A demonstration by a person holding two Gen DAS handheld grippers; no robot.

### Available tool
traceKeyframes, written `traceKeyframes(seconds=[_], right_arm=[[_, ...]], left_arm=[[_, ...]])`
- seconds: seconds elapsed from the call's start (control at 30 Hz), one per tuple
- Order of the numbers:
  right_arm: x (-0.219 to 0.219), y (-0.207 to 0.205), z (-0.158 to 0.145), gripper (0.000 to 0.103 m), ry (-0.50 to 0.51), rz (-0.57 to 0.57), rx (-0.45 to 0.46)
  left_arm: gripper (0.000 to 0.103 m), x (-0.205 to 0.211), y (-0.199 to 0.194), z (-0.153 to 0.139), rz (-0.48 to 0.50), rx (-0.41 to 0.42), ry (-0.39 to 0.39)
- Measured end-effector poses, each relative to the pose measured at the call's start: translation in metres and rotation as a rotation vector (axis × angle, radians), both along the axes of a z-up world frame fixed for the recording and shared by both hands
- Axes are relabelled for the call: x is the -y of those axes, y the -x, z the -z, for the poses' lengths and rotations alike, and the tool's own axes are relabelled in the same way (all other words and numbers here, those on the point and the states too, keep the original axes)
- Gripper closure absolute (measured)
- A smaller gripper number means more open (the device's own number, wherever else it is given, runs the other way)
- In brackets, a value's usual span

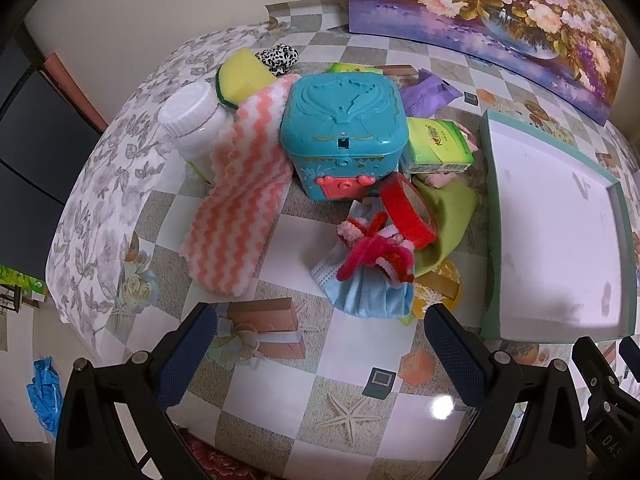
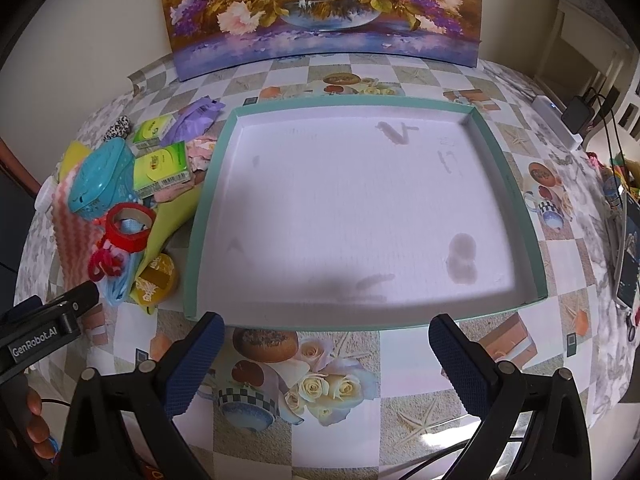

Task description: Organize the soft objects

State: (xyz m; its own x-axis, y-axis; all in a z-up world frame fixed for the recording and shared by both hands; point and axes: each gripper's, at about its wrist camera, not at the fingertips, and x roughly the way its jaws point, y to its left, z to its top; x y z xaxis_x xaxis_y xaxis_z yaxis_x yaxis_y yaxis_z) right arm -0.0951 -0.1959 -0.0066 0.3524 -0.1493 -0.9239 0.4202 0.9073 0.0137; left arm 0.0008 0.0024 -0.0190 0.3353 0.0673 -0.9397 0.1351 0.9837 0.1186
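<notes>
Room is wide and bare in the white tray (image 2: 352,208) with its thin green rim. Beside it, the fluffy pink-and-white striped cloth (image 1: 240,196) lies long, leaning on the hard teal box (image 1: 344,136). Left gripper (image 1: 320,356) and right gripper (image 2: 326,364) both gape wide, holding nothing.

Flower painting (image 2: 320,8) against cream wall (image 2: 132,12)

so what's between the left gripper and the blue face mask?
Nothing. In the left wrist view only bare checkered tablecloth separates the open left gripper from the blue face mask, which lies under the red pipe-cleaner bundle.
</notes>
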Motion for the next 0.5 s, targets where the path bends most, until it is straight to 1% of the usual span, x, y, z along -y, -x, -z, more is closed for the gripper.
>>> traceKeyframes(seconds=[0.5], right_arm=[[-0.0017,-0.0001,0.0018,0.0,0.001,-0.009,-0.01]], left_arm=[[0.0,-0.0005,0.0017,0.0022,0.004,-0.005,-0.004]])
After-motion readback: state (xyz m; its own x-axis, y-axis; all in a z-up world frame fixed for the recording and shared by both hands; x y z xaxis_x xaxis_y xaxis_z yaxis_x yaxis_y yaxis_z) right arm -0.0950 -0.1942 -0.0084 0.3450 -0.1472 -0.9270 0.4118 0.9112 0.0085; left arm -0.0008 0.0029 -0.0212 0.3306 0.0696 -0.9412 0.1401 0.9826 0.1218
